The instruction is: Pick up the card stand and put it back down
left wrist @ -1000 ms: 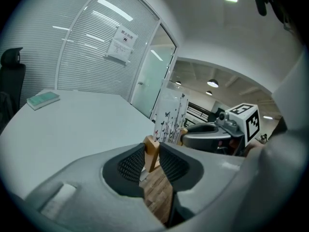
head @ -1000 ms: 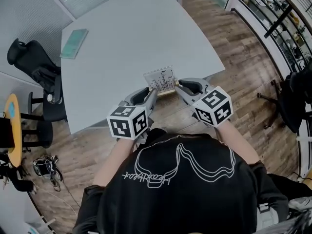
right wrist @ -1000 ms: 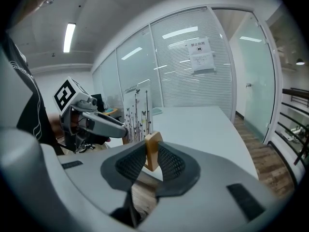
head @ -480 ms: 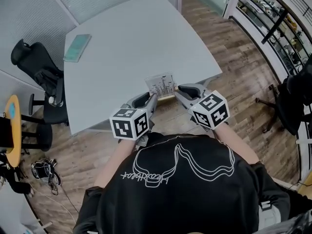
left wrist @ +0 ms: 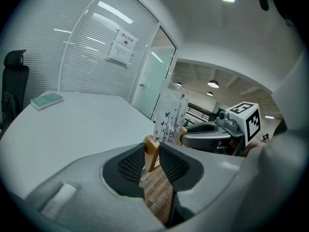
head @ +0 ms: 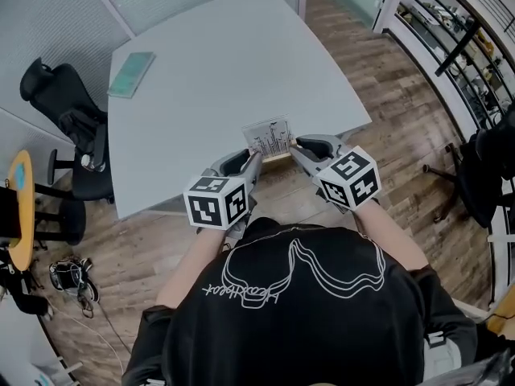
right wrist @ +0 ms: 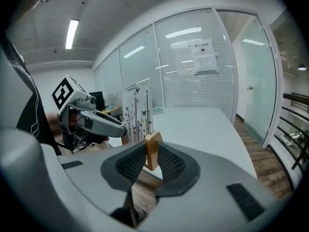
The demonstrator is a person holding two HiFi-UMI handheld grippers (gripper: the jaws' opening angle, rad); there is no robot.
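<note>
The card stand (head: 269,139), a wooden base bar that holds an upright printed card, is at the near edge of the pale grey table (head: 209,71). My left gripper (head: 255,158) is shut on the bar's left end (left wrist: 151,151), and the card (left wrist: 170,115) rises just beyond. My right gripper (head: 295,146) is shut on the bar's right end (right wrist: 152,149), beside the card (right wrist: 136,112). Each gripper view shows the other gripper across the stand. Whether the base rests on the table or hangs just above it I cannot tell.
A teal book (head: 131,74) lies at the table's far left. A black office chair (head: 60,111) and a small orange round table (head: 20,207) stand to the left on the wooden floor. A glass wall with a paper notice (left wrist: 120,46) runs behind the table.
Both grippers keep their hold on the stand at the same spot by the table's edge. Only the head view has shifted slightly.
</note>
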